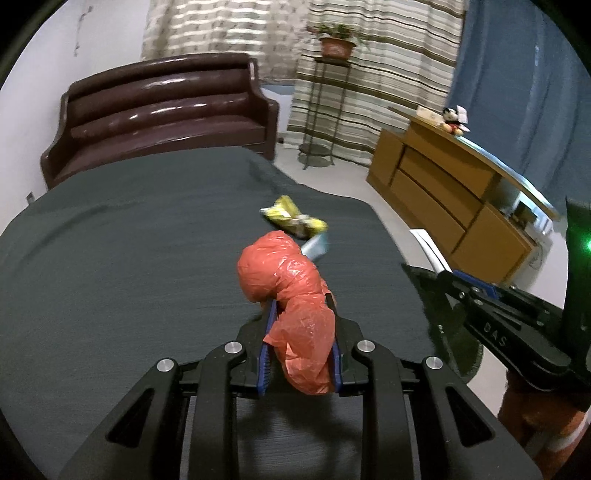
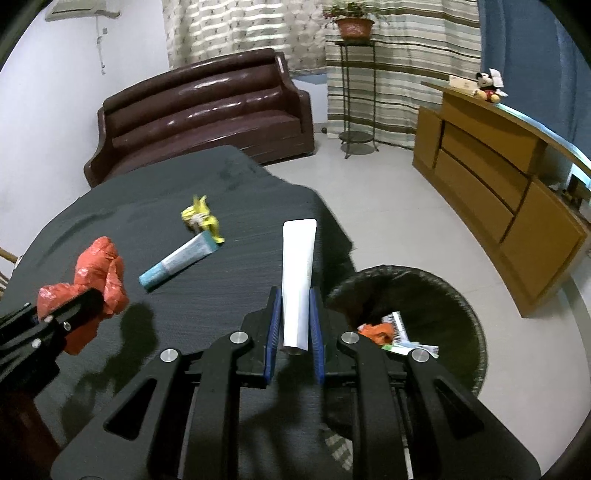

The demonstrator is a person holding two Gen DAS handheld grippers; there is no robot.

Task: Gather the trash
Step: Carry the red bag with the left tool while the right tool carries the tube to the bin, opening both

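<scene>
Left gripper (image 1: pixel 300 314) clamped on a crumpled orange plastic bag (image 1: pixel 291 302), blue pads pressed against both sides of it, bag bulging forward past the fingertips and hanging a little behind them, held above the dark grey tablecloth (image 1: pixel 129 240). Same bag and gripper seen from the right wrist view at the left edge, orange plastic (image 2: pixel 99 273) sticking out of the black jaws. Right gripper (image 2: pixel 295 295) closed narrowly on a white tube (image 2: pixel 297 277), flat crimped end pointing forward, round end toward the camera, held over the near right edge of the table. Still lying on the cloth: a crumpled yellow wrapper (image 2: pixel 201 218) and, touching it at one end, a light blue tube (image 2: pixel 177 262) lying diagonally; in the left wrist view the wrapper (image 1: pixel 293 218) visible just beyond the orange bag, with the blue tube (image 1: pixel 316 247) mostly hidden behind it. On the floor just right of the table, a black wicker bin (image 2: pixel 443 295) lined dark, already holding an orange scrap (image 2: pixel 376 330), a printed paper and a small tube or packet, too small to tell. Farther back, a brown leather sofa (image 2: pixel 207 110) against the wall, a potted plant (image 2: pixel 354 22) on a thin metal stand before striped curtains, and a wooden cabinet (image 2: pixel 491 155) at right with a Mickey Mouse toy (image 2: pixel 487 88) on top.
</scene>
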